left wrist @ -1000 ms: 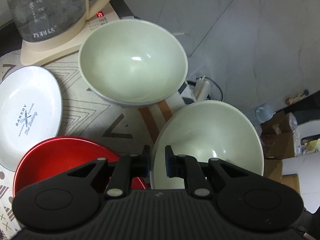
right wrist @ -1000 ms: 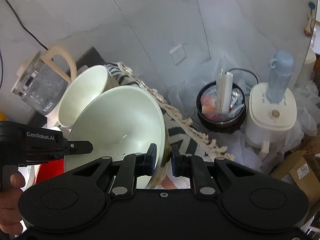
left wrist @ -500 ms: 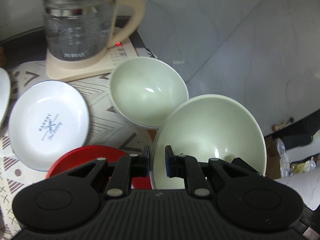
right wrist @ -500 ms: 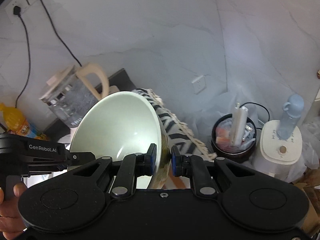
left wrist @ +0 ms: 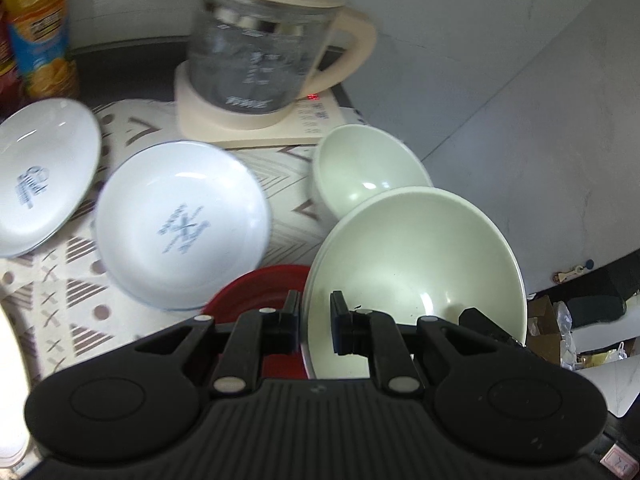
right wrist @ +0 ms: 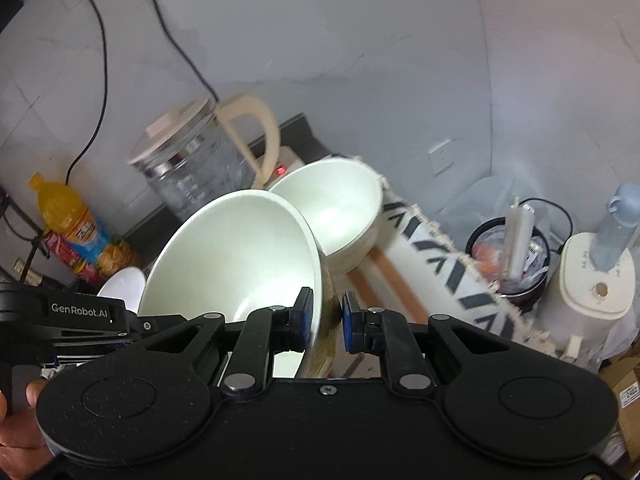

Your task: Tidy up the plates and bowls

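My left gripper (left wrist: 315,322) and my right gripper (right wrist: 324,322) are both shut on the rim of one large pale green bowl (left wrist: 416,256), held tilted above the table; it fills the middle of the right wrist view (right wrist: 236,256). A second pale green bowl (left wrist: 366,170) stands on the patterned cloth (left wrist: 76,264) just beyond it, also seen in the right wrist view (right wrist: 332,208). Two white plates (left wrist: 180,224) (left wrist: 40,172) lie to the left. A red plate (left wrist: 264,284) lies under my left gripper, partly hidden.
A glass kettle (left wrist: 260,52) on its cream base stands at the back of the table. An orange drink bottle (left wrist: 38,28) is at the back left. Off the table's right edge stand a bin (right wrist: 508,252) and a white appliance (right wrist: 592,276).
Both grippers have lifted the large green bowl up and pulled back from the second bowl. More of the table now shows, with both white plates and the whole kettle in view.
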A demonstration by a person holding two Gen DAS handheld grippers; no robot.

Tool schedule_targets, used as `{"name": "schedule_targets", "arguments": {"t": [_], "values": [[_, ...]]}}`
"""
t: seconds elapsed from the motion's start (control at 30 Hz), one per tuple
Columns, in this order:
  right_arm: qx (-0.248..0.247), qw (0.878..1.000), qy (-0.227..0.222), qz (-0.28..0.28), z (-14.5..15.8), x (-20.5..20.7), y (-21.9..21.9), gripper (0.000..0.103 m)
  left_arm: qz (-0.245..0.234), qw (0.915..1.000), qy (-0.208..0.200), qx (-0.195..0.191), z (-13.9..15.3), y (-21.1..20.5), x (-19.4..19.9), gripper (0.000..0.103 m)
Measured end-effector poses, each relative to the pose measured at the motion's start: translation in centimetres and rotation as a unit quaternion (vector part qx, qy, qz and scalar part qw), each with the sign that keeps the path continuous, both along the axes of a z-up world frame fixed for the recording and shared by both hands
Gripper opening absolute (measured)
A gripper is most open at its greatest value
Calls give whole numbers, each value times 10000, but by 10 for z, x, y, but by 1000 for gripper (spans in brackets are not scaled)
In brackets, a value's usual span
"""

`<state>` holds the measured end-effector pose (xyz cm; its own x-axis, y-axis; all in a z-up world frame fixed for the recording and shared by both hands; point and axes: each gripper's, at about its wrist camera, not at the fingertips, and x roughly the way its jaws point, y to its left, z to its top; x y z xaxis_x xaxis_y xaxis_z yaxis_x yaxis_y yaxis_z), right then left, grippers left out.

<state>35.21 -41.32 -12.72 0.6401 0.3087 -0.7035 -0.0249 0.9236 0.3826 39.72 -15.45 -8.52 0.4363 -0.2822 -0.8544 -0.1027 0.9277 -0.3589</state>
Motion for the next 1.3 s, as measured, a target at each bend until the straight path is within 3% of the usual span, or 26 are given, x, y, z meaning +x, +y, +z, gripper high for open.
{"name": "schedule_targets", "arguments": {"t": [0.4,0.83,1.3], "values": [[-55,9994,317,125,-15,-11,32,15,255,9989,377,-100,-21,35,-21,11],[-250,9984,504,-49,-35,-10,33,15,75,9951,969,-160,-63,30,-21,11],[-515,9980,324,163,-36,-8,45,15,105,9975,676,168,-30,44,-25,26]]}}
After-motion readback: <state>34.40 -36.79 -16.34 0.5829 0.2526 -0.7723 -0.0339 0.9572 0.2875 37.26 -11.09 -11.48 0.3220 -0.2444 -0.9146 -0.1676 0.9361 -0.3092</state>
